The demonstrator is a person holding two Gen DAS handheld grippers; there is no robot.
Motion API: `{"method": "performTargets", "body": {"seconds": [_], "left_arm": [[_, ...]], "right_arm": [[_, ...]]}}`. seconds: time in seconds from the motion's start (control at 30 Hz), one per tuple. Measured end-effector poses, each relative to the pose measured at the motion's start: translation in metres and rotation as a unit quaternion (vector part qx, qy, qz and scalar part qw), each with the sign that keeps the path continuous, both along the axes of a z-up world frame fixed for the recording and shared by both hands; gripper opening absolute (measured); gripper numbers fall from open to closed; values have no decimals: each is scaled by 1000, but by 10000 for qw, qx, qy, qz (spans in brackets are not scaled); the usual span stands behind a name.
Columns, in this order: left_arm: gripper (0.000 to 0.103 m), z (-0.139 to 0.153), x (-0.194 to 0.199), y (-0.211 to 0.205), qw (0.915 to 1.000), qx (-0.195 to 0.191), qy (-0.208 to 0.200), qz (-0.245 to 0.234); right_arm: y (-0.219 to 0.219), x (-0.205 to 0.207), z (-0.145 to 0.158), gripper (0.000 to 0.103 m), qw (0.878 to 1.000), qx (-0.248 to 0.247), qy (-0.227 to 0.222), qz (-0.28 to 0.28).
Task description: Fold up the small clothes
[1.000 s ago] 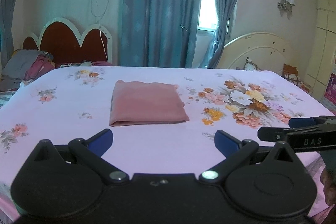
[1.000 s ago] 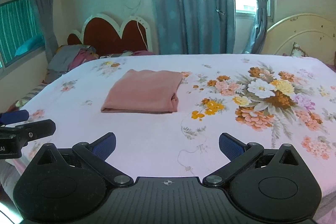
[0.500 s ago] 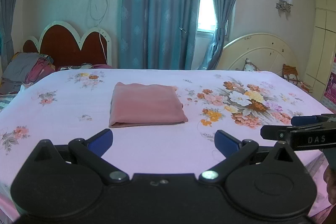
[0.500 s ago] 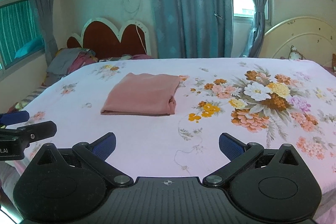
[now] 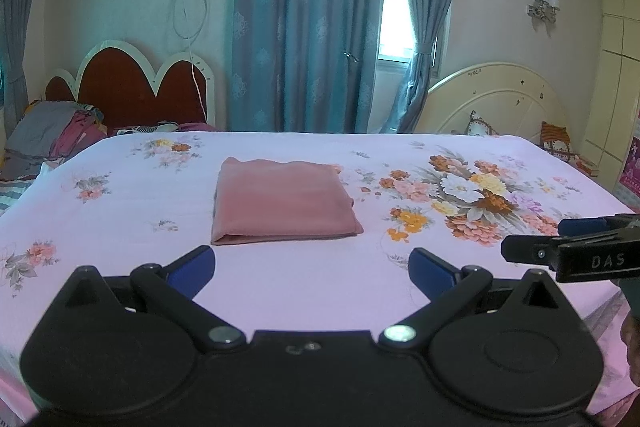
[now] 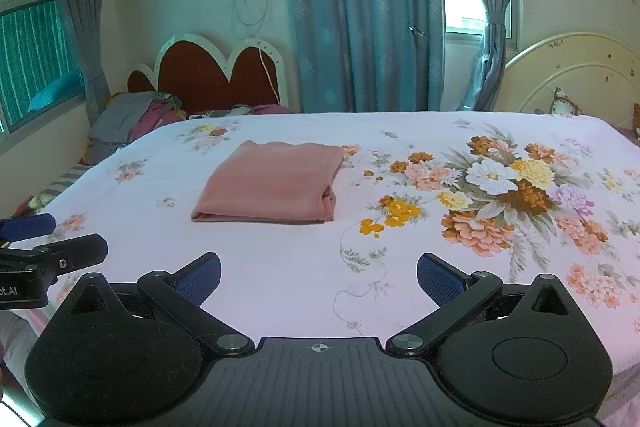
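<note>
Right claw [image 5: 576,239] cut by frame edge; clothes pile [image 5: 52,139] contents indistinct.

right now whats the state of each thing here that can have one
dusty pink cloth garment: folded into a flat rectangle, lying on the bed
left gripper: open, empty
right gripper: open, empty
pale pink floral bedsheet: spread smooth
blue-grey window curtains: mostly drawn, a bright gap left
</note>
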State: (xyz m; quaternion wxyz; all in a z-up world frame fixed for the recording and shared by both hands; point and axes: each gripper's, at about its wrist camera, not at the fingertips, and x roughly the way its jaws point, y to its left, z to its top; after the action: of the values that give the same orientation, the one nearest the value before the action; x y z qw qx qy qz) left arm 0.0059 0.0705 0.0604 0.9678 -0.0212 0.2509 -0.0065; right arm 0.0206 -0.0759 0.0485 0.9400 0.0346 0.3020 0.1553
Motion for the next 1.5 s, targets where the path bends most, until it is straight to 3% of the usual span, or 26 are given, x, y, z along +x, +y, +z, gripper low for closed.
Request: {"method": "performTargets", "body": {"seconds": [1.5], "left_arm": [[103, -3, 10, 1, 10000, 44, 27, -24]], "right_arm": [[-9, 9, 0, 103, 9999, 1, -10, 117]]}}
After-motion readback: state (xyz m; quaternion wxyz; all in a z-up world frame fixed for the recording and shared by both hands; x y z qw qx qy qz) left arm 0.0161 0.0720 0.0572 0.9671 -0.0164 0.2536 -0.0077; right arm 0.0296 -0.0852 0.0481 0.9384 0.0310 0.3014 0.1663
